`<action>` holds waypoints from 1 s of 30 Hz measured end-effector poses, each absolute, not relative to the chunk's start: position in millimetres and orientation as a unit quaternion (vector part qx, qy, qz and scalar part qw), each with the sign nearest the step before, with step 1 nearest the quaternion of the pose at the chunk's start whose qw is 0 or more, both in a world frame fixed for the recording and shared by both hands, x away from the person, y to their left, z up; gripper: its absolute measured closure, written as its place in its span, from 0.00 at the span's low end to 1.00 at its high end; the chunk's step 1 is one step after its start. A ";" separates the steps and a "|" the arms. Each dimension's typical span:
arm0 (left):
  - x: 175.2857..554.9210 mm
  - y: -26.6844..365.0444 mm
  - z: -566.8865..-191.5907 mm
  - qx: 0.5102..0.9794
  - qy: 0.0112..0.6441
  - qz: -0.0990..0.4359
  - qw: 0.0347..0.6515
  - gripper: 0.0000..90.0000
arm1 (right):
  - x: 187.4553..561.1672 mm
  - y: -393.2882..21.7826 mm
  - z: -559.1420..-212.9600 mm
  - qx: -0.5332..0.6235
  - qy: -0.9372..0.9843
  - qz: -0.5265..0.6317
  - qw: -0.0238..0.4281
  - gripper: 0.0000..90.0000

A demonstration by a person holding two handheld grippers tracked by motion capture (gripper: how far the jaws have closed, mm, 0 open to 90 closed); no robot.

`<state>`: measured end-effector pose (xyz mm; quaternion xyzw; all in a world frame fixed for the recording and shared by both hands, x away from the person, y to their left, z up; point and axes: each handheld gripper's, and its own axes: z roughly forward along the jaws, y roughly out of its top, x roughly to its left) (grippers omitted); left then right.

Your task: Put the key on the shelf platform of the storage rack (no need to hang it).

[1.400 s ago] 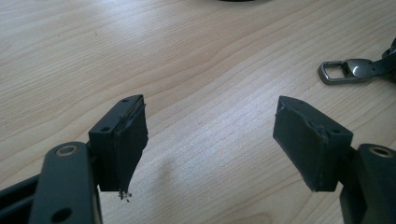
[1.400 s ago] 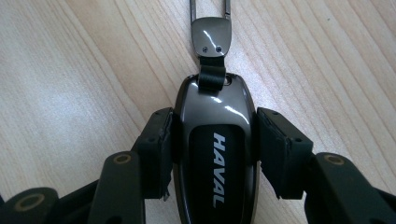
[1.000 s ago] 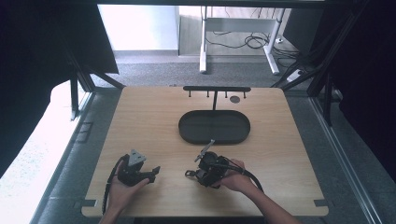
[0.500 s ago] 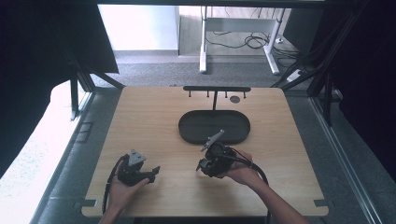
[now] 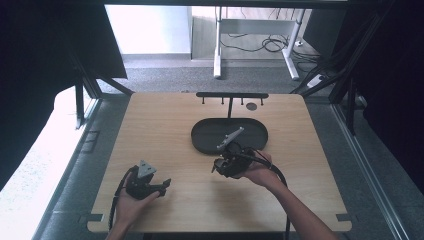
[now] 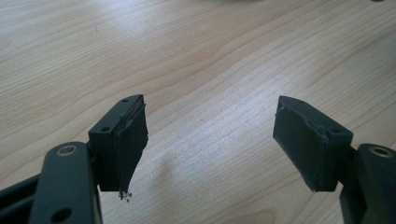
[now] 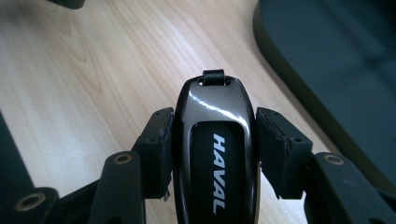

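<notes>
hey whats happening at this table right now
A person holds a hand-held gripper in each hand. The right hand-held gripper is clamped on a black Haval car key fob, held above the wooden table just beside the dark oval tray. The left hand-held gripper is open and empty, near the table's front edge.

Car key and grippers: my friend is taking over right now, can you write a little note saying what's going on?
Right gripper: shut on the black car key marked HAVAL, held above the wooden table just beside the dark oval tray.
Left gripper: open, holding nothing, low over bare table near the person's side.
Also there: a black rack with small hooks stands behind the tray.
Done: the key is gripped and off the table.
Left: it is not in the tray or on a hook yet. The tray looks the likeliest spot, but that's a guess.
</notes>
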<state>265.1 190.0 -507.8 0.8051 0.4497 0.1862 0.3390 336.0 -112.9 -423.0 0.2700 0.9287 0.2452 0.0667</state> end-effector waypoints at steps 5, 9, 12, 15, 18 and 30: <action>265.6 189.5 -508.9 0.807 0.450 0.184 0.336 0.29 | 344.2 -114.0 -423.1 0.273 0.928 0.245 0.068 0.55; 266.4 189.8 -509.7 0.811 0.448 0.181 0.331 0.29 | 348.5 -114.8 -425.1 0.278 0.927 0.242 0.071 0.55; 267.1 189.7 -511.0 0.813 0.446 0.179 0.328 0.29 | 354.5 -116.5 -426.9 0.282 0.925 0.242 0.072 0.55; 267.3 189.0 -511.7 0.815 0.446 0.178 0.326 0.29 | 358.0 -116.3 -428.0 0.285 0.925 0.242 0.074 0.55; 267.3 188.5 -511.9 0.815 0.446 0.178 0.324 0.29 | 360.6 -115.7 -427.9 0.286 0.924 0.241 0.076 0.55; 268.1 187.0 -514.3 0.817 0.445 0.177 0.320 0.28 | 376.3 -113.9 -427.2 0.294 0.922 0.237 0.085 0.55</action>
